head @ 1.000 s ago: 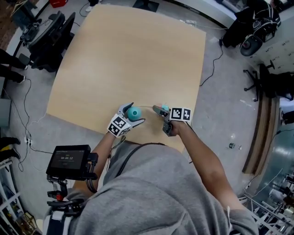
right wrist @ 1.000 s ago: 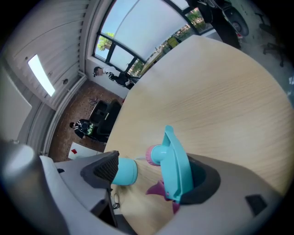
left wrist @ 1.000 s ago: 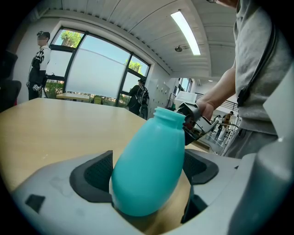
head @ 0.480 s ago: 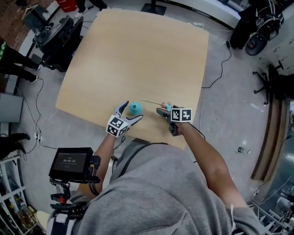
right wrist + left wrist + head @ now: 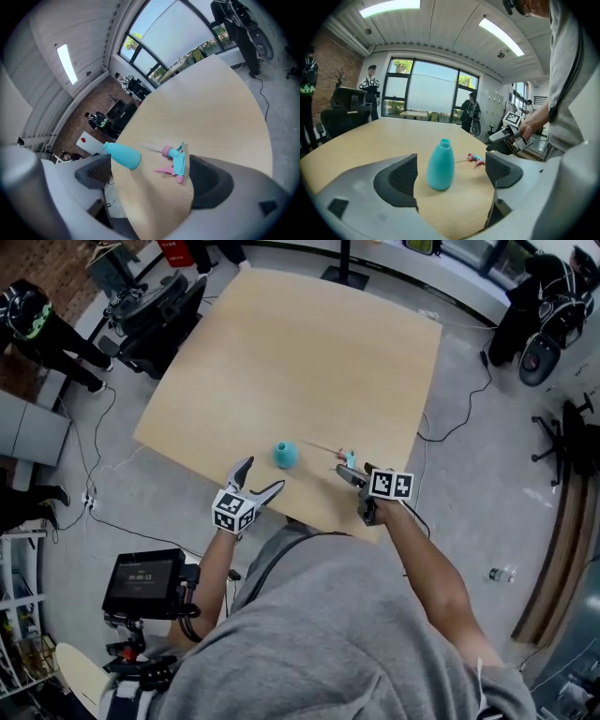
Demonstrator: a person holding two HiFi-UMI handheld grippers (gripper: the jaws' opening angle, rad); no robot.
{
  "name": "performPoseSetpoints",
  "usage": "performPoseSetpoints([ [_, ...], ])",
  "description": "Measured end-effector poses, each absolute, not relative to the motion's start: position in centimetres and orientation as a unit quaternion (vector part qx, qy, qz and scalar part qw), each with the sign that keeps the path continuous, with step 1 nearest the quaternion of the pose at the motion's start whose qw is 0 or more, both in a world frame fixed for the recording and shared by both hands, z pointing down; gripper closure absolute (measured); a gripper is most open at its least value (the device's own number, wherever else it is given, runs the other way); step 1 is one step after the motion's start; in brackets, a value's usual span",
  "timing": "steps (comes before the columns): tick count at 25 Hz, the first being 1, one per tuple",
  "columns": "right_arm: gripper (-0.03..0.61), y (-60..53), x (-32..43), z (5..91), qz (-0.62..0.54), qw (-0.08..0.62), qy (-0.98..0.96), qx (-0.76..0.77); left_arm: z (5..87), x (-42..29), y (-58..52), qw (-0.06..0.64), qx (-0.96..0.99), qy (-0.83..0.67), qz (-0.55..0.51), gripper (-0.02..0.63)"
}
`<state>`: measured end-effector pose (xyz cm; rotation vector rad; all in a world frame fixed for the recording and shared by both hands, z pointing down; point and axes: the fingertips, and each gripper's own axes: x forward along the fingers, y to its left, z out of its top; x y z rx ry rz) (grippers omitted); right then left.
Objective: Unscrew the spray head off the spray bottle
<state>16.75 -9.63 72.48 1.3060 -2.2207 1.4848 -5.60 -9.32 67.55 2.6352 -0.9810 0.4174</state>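
Right gripper view details spray head (image 5: 176, 163); head view, mere speck. Left hand-held gripper (image 5: 262, 474), right hand-held gripper (image 5: 354, 472) open, empty.

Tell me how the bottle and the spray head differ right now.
The bottle stands upright with an open neck; the spray head lies on its side. The bottle is all teal; the spray head is teal with pink parts. The bottle is rounded and bulkier; the spray head is slimmer and angular. Both rest apart on the table.
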Motion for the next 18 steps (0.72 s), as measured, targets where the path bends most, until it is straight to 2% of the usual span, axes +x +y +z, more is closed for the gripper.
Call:
performPoseSetpoints([
  [5, 0.063, -11.8, 14.8, 67.2, 0.478, -0.014, -0.781, 0.401, 63.5, -7.9, -10.5, 0.133, 0.909, -0.384, 0.092, 0.172],
  [8, 0.077, -8.3, 15.2, 62.2, 0.454, -0.057, -0.811, 0.364, 59.2, -6.2, -6.2, 0.113, 0.907, -0.402, 0.057, 0.176],
  [9, 0.107, -7.0, 15.6, 60.5, 0.445, -0.071, -0.819, 0.356, 57.6, -5.5, -4.6, 0.105, 0.907, -0.406, 0.045, 0.183],
  [10, 0.179, -6.5, 16.0, 58.8, 0.434, -0.088, -0.824, 0.355, 56.2, -4.9, -3.6, 0.097, 0.907, -0.409, 0.034, 0.201],
  [12, 0.465, -7.3, 16.6, 55.5, 0.41, -0.132, -0.829, 0.358, 53.9, -4.3, -3.2, 0.084, 0.907, -0.413, 0.014, 0.265],
  [15, 0.54, -8.3, 16.0, 51.0, 0.382, -0.192, -0.843, 0.327, 51.2, -4.5, -3.3, 0.072, 0.905, -0.42, -0.014, 0.41],
  [18, 0.554, -6.9, 14.6, 47.1, 0.36, -0.23, -0.861, 0.276, 48.1, -5.5, -2.2, 0.059, 0.902, -0.424, -0.052, 0.545],
])
